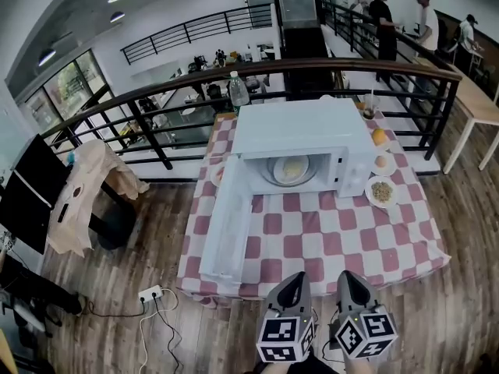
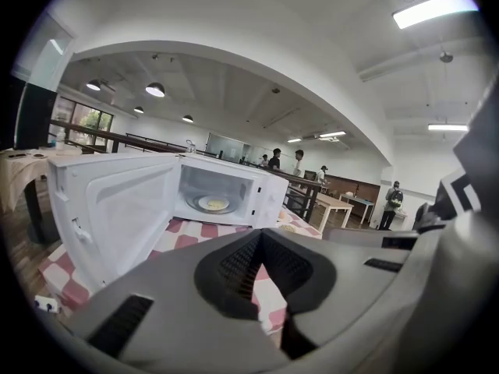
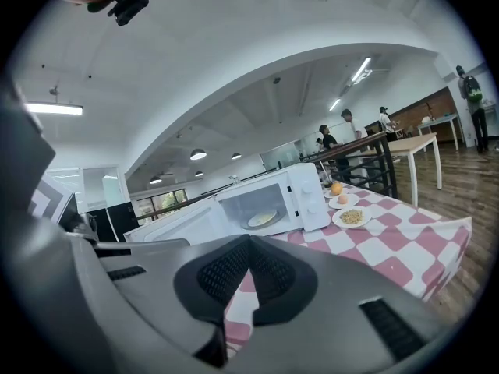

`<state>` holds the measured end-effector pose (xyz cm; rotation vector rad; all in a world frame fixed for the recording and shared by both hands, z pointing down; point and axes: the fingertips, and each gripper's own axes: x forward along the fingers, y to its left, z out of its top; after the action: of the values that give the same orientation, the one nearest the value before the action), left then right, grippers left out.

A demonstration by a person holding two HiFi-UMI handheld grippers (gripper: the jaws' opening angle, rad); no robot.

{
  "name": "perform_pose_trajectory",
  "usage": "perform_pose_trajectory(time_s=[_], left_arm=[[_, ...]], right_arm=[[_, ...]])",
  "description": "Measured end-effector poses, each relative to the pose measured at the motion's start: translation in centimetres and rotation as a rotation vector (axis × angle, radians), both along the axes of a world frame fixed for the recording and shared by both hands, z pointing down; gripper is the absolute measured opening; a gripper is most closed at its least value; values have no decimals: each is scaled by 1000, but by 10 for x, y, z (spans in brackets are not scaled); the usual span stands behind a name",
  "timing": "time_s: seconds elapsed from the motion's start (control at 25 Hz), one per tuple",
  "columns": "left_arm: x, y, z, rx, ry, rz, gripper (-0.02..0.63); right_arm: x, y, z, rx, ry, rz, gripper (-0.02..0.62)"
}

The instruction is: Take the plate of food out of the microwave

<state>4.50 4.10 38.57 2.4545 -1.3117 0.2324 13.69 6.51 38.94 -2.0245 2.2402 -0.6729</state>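
Plate of food [image 1: 290, 169] waits in open microwave [image 1: 300, 123] at twelve o'clock; clenched, empty left gripper [image 1: 293, 284] and right gripper [image 1: 352, 280] should open, then approach its rim level.

Plate [image 1: 290, 170] in microwave [image 1: 296, 127] on table [image 1: 327, 240]; fruit [image 1: 378, 136], seemingly, right.

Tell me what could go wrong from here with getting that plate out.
1. The open door juts toward the left hand-held gripper; a swing in could knock it.
2. The plate of food sits deep in the microwave; a rim grip may tilt it and spill.
3. The small dishes right of the microwave could be swept aside.
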Motion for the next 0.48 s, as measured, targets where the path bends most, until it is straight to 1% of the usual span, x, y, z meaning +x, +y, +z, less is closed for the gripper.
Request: perform_pose_trajectory(time_s=[0.24, 0.48], left_arm=[[4, -17, 6, -10, -15, -10, 12], [12, -48, 8, -10, -1, -8, 11]], right_arm=[[-1, -19, 9, -20, -13, -21, -9], [9, -49, 9, -13, -7, -16, -9]])
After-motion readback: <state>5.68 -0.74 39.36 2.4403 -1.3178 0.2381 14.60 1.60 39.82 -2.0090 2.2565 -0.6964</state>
